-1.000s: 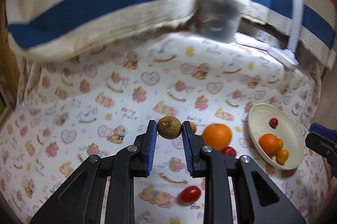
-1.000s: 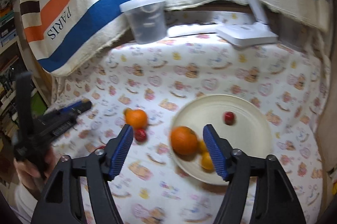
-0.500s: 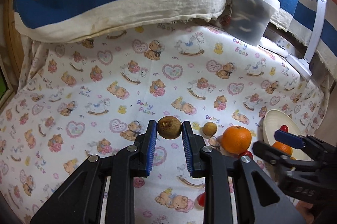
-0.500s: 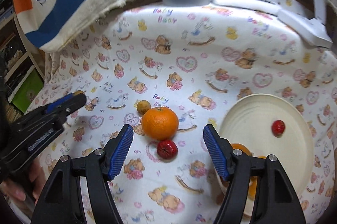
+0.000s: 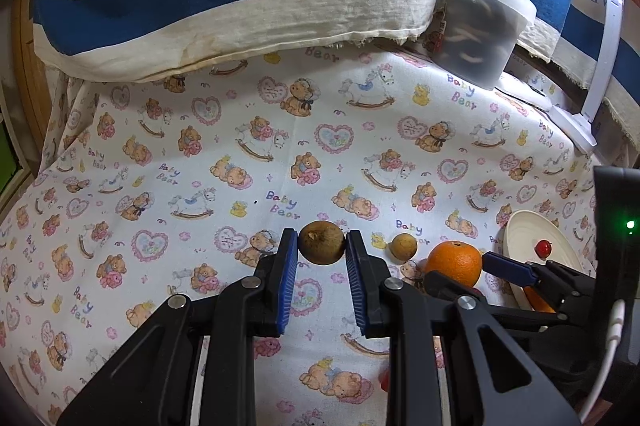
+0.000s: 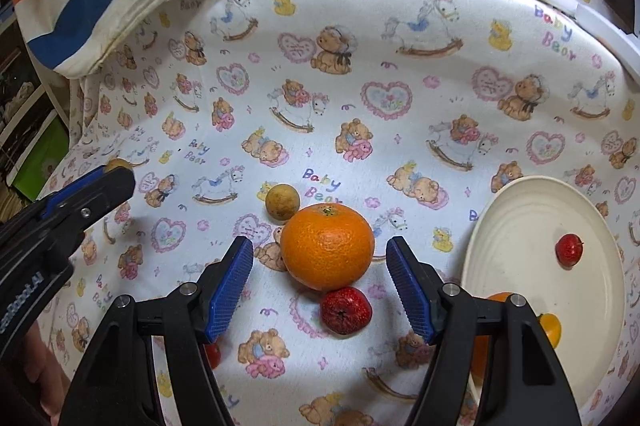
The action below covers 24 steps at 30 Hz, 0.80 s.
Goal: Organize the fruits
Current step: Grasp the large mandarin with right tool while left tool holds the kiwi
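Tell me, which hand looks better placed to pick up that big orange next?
Right. Its open fingers already straddle the big orange, while the left gripper is busy holding a brown fruit.

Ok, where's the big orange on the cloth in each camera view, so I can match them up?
Left wrist view: the big orange sits at lower right, beside the right gripper.
Right wrist view: the big orange sits at centre, between the open fingers.
Shared landmark: the small brown fruit next to it.
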### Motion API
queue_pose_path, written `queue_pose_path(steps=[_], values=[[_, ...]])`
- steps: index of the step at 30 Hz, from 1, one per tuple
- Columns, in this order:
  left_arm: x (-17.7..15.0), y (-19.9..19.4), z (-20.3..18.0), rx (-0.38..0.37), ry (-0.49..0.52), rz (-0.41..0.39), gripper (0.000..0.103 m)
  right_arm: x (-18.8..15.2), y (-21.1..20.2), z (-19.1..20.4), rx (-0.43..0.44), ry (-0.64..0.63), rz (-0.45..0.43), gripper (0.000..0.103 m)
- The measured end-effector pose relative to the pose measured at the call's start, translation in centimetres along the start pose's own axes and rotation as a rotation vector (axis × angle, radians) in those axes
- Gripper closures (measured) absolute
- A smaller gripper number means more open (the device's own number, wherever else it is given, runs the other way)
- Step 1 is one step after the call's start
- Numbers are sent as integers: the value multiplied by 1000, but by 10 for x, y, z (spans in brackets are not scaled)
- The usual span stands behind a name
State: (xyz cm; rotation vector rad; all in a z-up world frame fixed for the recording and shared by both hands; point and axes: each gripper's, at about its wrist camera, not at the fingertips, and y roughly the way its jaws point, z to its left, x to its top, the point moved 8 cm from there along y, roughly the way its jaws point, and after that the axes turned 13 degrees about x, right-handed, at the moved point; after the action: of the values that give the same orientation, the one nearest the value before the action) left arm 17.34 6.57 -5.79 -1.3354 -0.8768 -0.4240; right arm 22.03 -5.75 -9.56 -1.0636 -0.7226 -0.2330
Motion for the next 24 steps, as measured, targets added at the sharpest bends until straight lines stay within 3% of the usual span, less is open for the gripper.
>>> queue_pose_path(steps=[2,3,4,14,24], values=[[0,0,0,7,4,-1,80,0,4,0,-5,-2,6,33],[-1,0,0,9,6,-2,80,-1,6,0,-9,-13,19,48],[0,-1,0,9,6,-6,80,-2,7,0,-30,-29,28,53],[3,-31,-22,-43,63,-77,80,-3,-72,13,35,-70,-134,53],[-4,-40,-43,-52,125,-103,80,-20,-165,4,18,-124,-254,53]])
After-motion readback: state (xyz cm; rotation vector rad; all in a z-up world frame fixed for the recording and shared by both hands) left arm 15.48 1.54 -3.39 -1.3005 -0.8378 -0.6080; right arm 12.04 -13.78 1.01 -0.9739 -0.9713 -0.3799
